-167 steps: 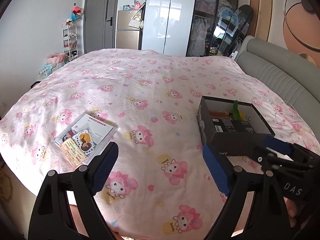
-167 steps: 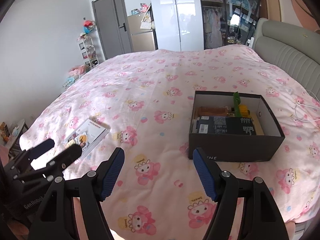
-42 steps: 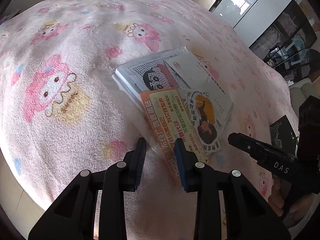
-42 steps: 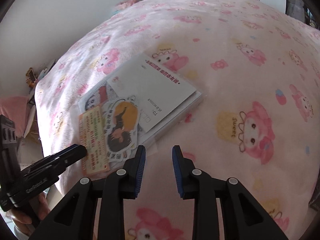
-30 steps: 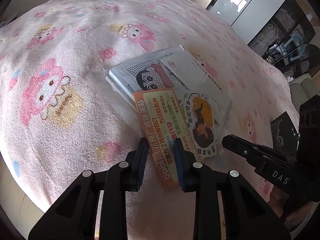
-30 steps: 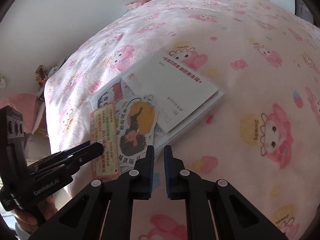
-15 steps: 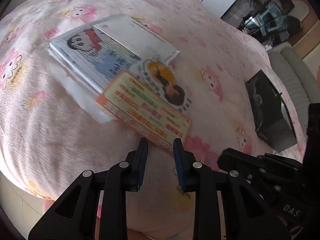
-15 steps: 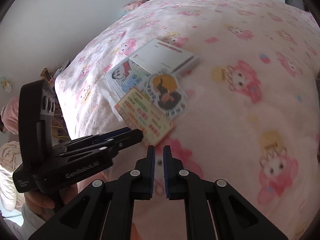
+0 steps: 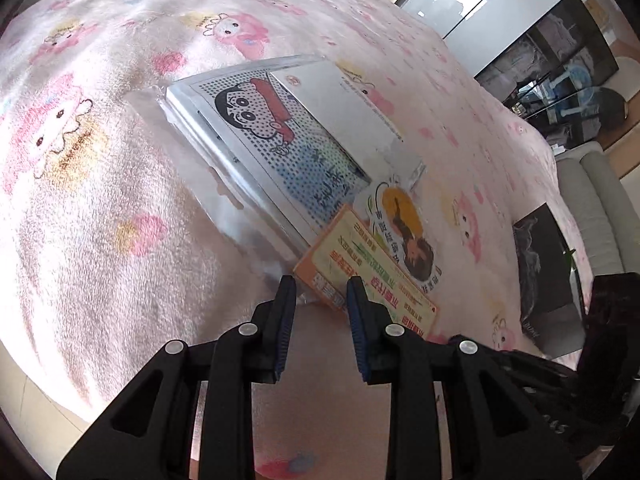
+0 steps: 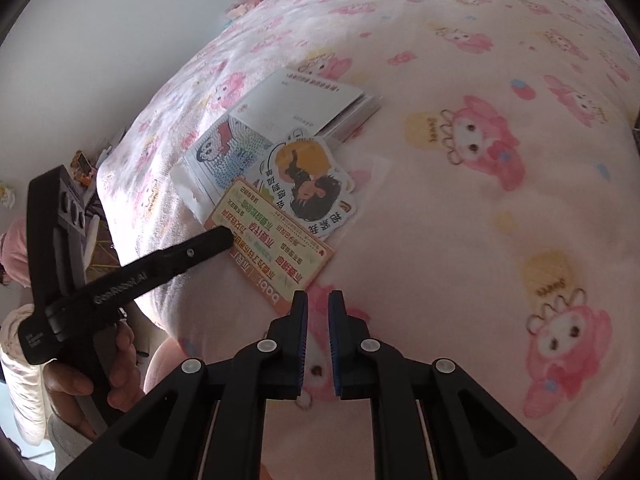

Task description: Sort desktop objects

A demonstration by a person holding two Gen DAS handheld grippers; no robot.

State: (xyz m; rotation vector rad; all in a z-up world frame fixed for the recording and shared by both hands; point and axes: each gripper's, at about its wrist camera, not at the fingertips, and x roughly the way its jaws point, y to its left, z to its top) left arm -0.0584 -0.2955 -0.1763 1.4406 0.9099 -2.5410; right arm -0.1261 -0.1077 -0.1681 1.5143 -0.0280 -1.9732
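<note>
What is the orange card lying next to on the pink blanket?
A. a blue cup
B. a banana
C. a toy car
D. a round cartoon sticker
D: the orange card lies right beside the round cartoon sticker of a dark-haired figure, at the corner of the cartoon-cover book.

A bed's pink cartoon-print blanket [image 9: 100, 184] fills the room (daylit), with a white wardrobe [image 9: 476, 8] beyond.

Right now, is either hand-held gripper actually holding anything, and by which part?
The left hand-held gripper straddles the orange card's near corner; a grip can't be confirmed. The right hand-held gripper is shut, empty.
</note>
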